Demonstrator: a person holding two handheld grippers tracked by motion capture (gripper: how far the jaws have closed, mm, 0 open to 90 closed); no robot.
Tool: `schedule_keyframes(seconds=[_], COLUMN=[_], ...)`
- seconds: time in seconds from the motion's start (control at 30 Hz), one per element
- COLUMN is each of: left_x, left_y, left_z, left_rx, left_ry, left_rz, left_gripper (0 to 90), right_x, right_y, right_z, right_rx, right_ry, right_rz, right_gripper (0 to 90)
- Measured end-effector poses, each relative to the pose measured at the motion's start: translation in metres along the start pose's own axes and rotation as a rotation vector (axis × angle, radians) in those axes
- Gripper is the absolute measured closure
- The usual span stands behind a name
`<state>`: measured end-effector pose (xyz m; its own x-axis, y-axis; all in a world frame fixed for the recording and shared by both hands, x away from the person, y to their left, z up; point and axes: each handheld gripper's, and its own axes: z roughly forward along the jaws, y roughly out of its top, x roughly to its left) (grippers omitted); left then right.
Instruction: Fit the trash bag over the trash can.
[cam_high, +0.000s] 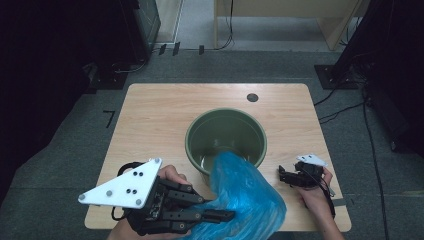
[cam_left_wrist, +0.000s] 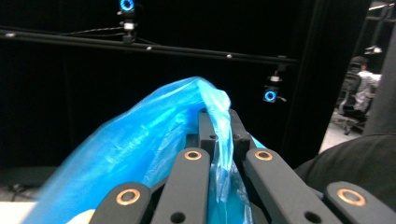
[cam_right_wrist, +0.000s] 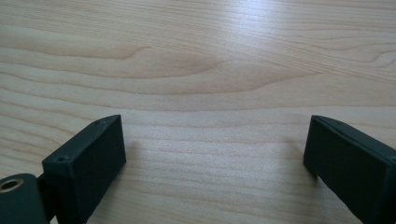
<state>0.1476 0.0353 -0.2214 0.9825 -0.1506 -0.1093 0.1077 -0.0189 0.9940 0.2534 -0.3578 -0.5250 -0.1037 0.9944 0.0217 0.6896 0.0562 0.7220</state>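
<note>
Two views tell different stories about the left tongs (cam_high: 227, 216): from the high view they just poke sideways into a blue plastic bag (cam_high: 247, 192), but the left gripper view shows the pinch itself, the jaws clenched tight on a gathered fold of the bag (cam_left_wrist: 140, 144) with film spilling out both sides. That view also catches black room walls, a bar with glowing blue ring lights (cam_left_wrist: 270, 95) and a seated person (cam_left_wrist: 362, 88) way off to the side.

The bag is crinkly, see-through blue, ballooning up from the left tongs and draping over the near rim of a dark green bucket (cam_high: 226, 137) just beyond them.

The right tongs (cam_high: 286, 176) sit well apart from the bag, near the desk edge; the right gripper view has them spread wide with nothing between, just pale woodgrain desk (cam_right_wrist: 196, 70). Grey carpet floor (cam_high: 70, 150) surrounds the desk.
</note>
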Motion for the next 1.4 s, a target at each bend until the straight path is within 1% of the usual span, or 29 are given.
schedule_keyframes(seconds=[0.03,0.1,0.27,0.33,0.37,0.4,0.5,0.53,0.57,0.6,0.63,0.67,0.7,0.73,0.77,0.8,0.83,0.87,0.93,0.97,1.0,1.03,1.1,1.13,1.17,1.2,1.27,1.33,1.4], left_x=[0.0,0.009,0.021,0.027,0.034,0.034,0.044,0.048,0.051,0.055,0.06,0.06,0.063,0.065,0.067,0.068,0.07,0.07,0.074,0.074,0.077,0.08,0.085,0.087,0.092,0.092,0.095,0.096,0.098], left_y=[0.0,-0.004,-0.011,-0.015,-0.02,-0.02,-0.03,-0.034,-0.038,-0.042,-0.048,-0.048,-0.051,-0.054,-0.056,-0.058,-0.063,-0.063,-0.071,-0.071,-0.073,-0.075,-0.079,-0.082,-0.087,-0.087,-0.089,-0.091,-0.093], left_z=[0.0,-0.002,-0.008,-0.011,-0.014,-0.014,-0.021,-0.023,-0.026,-0.028,-0.032,-0.032,-0.033,-0.034,-0.036,-0.037,-0.039,-0.039,-0.043,-0.043,-0.044,-0.045,-0.047,-0.048,-0.048,-0.048,-0.048,-0.048,-0.048], left_rx=[0.0,0.009,0.001,0.007,0.015,0.015,0.005,0.001,-0.002,-0.005,-0.009,-0.009,-0.008,-0.011,-0.014,-0.018,-0.014,-0.014,-0.028,-0.028,-0.026,-0.017,-0.015,-0.028,-0.032,-0.032,-0.031,-0.038,-0.045], left_ry=[0.0,0.038,0.08,0.117,0.165,0.165,0.23,0.265,0.302,0.332,0.405,0.405,0.438,0.459,0.472,0.487,0.531,0.531,0.59,0.59,0.615,0.641,0.681,0.688,0.704,0.704,0.72,0.735,0.742], left_rz=[0.0,-0.016,-0.042,-0.041,-0.041,-0.041,-0.062,-0.066,-0.073,-0.082,-0.088,-0.088,-0.094,-0.102,-0.105,-0.108,-0.101,-0.101,-0.109,-0.109,-0.114,-0.114,-0.122,-0.139,-0.159,-0.159,-0.161,-0.159,-0.162], left_gripper=[89.7,89.7,89.7,89.6,89.5,89.3,87.6,83.5,83.5,77.9,72.6,67.6,67.6,60.3,60.3,55.7,54.4,53.6,53.4,53.4,53.0,53.0,52.3,52.4,52.4,52.6,52.8,57.0,64.3], right_x=[0.0,0.0,0.0,0.0,0.0,0.0,0.0,0.0,0.0,0.0,0.0,0.0,0.0,0.0,0.0,0.001,0.003,0.003,0.004,0.004,0.003,0.003,0.004,0.006,0.008,0.008,0.012,0.021,0.028], right_y=[0.0,0.0,0.0,0.0,0.0,0.0,0.0,0.0,0.0,0.0,0.0,0.0,0.0,0.0,0.0,0.0,-0.001,-0.001,-0.001,-0.001,0.003,0.003,0.008,0.013,0.016,0.016,0.021,0.03,0.037], right_z=[0.0,0.0,0.0,0.0,0.0,0.0,0.0,0.0,0.0,0.0,0.0,0.0,0.0,0.0,0.0,-0.001,-0.002,-0.002,-0.008,-0.008,-0.013,-0.013,-0.022,-0.033,-0.038,-0.038,-0.049,-0.068,-0.082], right_rx=[0.0,0.001,0.0,0.0,0.0,0.0,0.0,0.002,0.002,0.001,0.001,0.001,0.001,0.001,0.001,-0.009,-0.024,-0.024,-0.094,-0.094,-0.131,-0.131,-0.178,-0.232,-0.255,-0.255,-0.297,-0.365,-0.414], right_ry=[0.0,0.0,0.0,0.0,0.0,0.0,0.0,0.0,0.0,0.0,0.0,0.0,0.0,-0.003,-0.003,-0.027,-0.049,-0.049,-0.092,-0.092,-0.097,-0.097,-0.112,-0.118,-0.117,-0.117,-0.113,-0.102,-0.087], right_rz=[0.0,0.002,0.0,0.0,0.0,0.0,0.0,0.001,0.001,0.0,0.0,0.0,0.0,0.0,0.0,-0.002,-0.01,-0.01,-0.016,-0.016,0.021,0.021,0.041,0.036,0.037,0.037,0.03,0.023,0.016], right_gripper=[5.3,5.4,5.4,5.4,5.3,5.3,5.4,5.3,5.3,5.3,5.3,5.3,5.3,5.3,5.3,7.0,7.6,7.6,7.6,7.6,7.8,7.8,7.9,8.0,8.0,8.0,8.2,16.8,17.0])
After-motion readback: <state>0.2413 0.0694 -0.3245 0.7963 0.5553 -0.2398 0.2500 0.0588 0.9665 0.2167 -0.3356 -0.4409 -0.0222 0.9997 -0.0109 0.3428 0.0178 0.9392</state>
